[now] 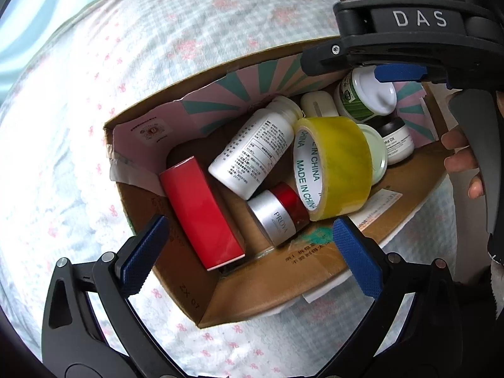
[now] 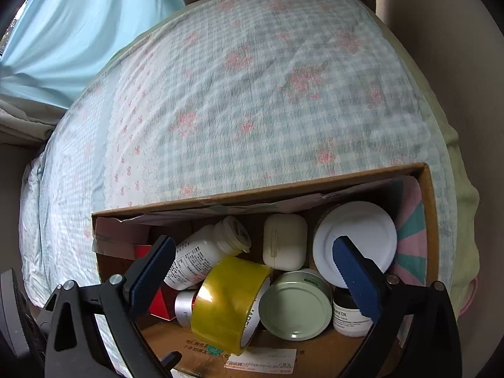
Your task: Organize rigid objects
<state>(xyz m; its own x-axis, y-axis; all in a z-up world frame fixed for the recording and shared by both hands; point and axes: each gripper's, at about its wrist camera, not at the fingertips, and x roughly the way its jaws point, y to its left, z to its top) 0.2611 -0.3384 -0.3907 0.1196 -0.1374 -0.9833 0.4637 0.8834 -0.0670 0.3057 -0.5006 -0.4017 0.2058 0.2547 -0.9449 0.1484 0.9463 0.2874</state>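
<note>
An open cardboard box (image 1: 252,286) on the bed holds a red box (image 1: 198,211), a white pill bottle (image 1: 255,148), a yellow tape roll (image 1: 340,170), a silver-and-red PROYA jar (image 1: 277,214), a white earbud case (image 1: 318,104), a pale green tin (image 2: 296,305), a white-lidded green jar (image 1: 365,94) and a small white jar (image 1: 398,140). My left gripper (image 1: 249,252) is open and empty over the box's near edge. My right gripper (image 2: 255,274) is open and empty over the box (image 2: 430,214); its fingertip (image 1: 400,74) sits just above the green jar.
The box rests on a checked, flowered bedsheet (image 2: 252,94). A light blue curtain (image 2: 78,25) hangs at the far left. A beige wall (image 2: 466,63) borders the bed on the right. A hand (image 1: 463,157) holds the right gripper.
</note>
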